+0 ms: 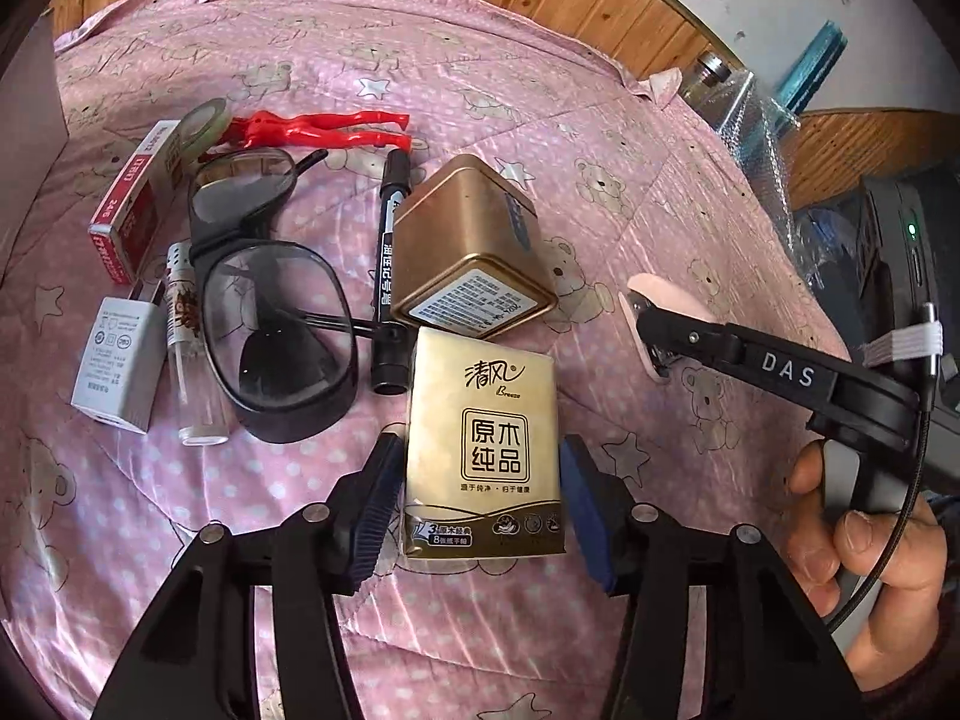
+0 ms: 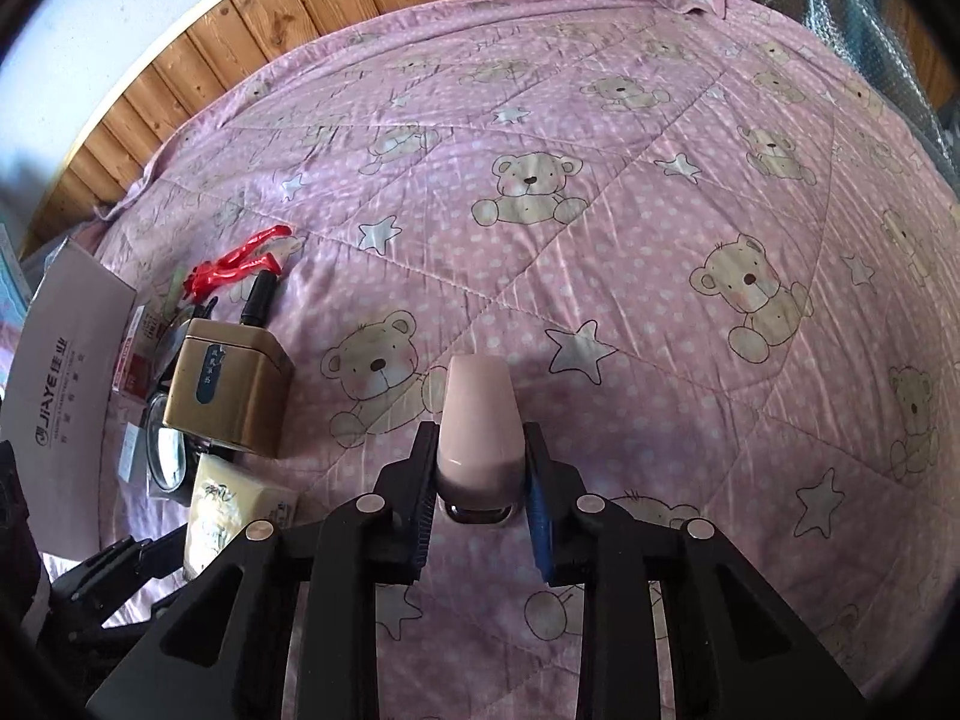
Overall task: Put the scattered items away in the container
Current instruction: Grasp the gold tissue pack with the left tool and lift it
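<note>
The right gripper [image 2: 479, 483] is clamped on a small pink stapler-like object [image 2: 477, 426], both pads pressed to its sides, and it hangs just above the pink bear-print bedspread [image 2: 660, 228]. In the left wrist view that same pink object [image 1: 663, 294] shows beyond the gold tin, pinched at the tip of the right gripper [image 1: 651, 324], with a hand [image 1: 864, 546] wrapped around the handle.

The left gripper [image 1: 480, 498] is spread wide, its pads flanking the gold tissue pack [image 1: 483, 450] on both sides; whether they touch the pack I cannot tell. The pack lies flat on the bed, its far end touching the gold tin [image 1: 471, 252].

To the left of the tin, a black marker [image 1: 387, 264] lies alongside it, then dark safety glasses [image 1: 270, 300] sprawl across the cluster. Red pliers [image 1: 318, 126] sit at the far side, next to a roll of tape [image 1: 201, 123]. A red-and-white box [image 1: 135, 204], a grey-white box [image 1: 117, 360] and a clear small bottle [image 1: 192, 348] crowd the left side of the group.

The cardboard container [image 2: 66, 360] stands at the bed's left edge, just beyond the cluster, printed side facing the right wrist camera.
</note>
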`<act>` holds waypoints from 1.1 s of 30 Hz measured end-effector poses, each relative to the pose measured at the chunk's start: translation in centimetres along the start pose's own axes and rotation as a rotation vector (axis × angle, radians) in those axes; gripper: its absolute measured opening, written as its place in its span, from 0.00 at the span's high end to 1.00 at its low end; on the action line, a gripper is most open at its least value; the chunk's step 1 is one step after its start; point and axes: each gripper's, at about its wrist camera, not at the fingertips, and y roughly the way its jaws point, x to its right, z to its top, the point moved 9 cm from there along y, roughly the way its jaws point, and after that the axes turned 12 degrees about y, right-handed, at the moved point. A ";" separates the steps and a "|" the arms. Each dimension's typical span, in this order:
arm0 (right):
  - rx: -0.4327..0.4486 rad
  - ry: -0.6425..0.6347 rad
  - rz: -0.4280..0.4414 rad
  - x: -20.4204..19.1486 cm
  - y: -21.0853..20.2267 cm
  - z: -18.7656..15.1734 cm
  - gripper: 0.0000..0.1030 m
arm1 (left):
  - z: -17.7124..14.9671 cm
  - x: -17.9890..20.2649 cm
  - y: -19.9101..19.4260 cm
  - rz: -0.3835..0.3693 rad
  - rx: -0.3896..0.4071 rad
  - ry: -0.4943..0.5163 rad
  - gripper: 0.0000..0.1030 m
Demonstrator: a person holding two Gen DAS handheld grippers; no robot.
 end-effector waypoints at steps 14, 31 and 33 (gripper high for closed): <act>0.018 -0.024 0.057 -1.0 -1.7 -0.9 0.73 | 0.8 1.2 -1.2 0.062 0.036 0.080 0.51; 0.039 -0.130 0.123 -6.2 -5.7 -4.5 0.73 | 0.6 0.1 -9.8 0.200 0.122 0.075 0.51; 0.045 -0.141 0.128 -7.0 -6.2 -4.7 0.73 | 0.6 -0.1 -10.9 0.209 0.141 0.071 0.51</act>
